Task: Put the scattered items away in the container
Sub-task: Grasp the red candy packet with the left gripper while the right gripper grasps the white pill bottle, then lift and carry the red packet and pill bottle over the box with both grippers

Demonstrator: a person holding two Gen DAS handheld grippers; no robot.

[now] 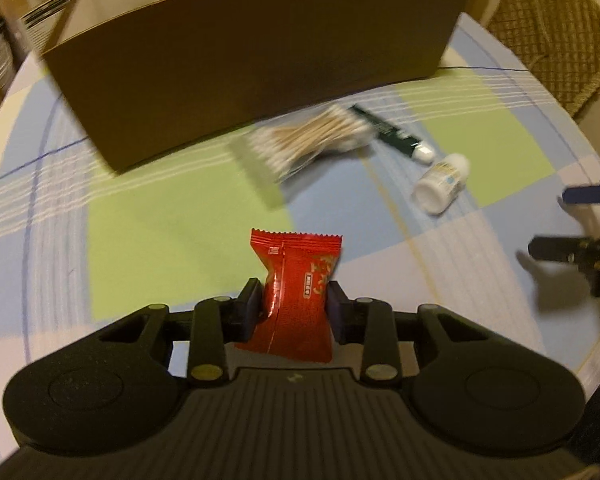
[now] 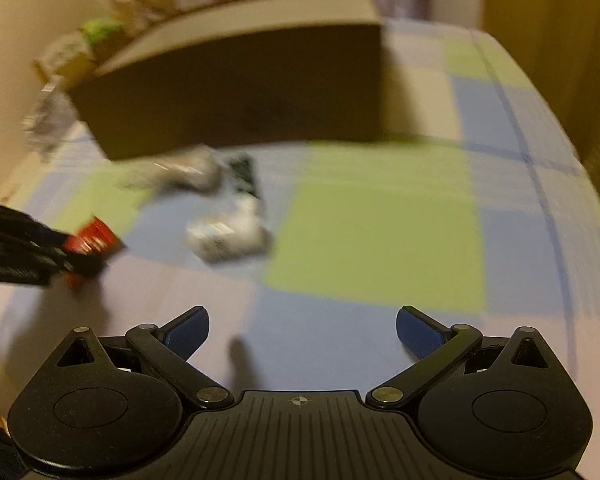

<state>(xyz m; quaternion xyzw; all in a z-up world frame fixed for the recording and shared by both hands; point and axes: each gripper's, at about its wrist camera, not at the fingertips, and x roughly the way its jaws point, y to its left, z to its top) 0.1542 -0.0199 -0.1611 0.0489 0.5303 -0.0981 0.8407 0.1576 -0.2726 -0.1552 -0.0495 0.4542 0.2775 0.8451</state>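
Left claw (image 1: pixel 293 300) is pinching the red sachet (image 1: pixel 296 280) at 6 o'clock; right claw (image 2: pixel 302 330) is gaping empty over bare counter (image 2: pixel 372 240). Box (image 1: pixel 256 80) is filling 12 o'clock. Only the left view is resolving swabs (image 1: pixel 312 136), tube (image 1: pixel 392 136), bottle (image 1: pixel 440 184).

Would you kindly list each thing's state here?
Left gripper: shut on the red sachet.
Right gripper: open, empty.
Box: open-topped, upright.
White bottle: lying on its side.
Green tube: lying flat, capped.
Cotton swabs: bagged, lying flat.

Box (image 1: pixel 256 60) blocks far side; near cloth (image 2: pixel 372 240) open.
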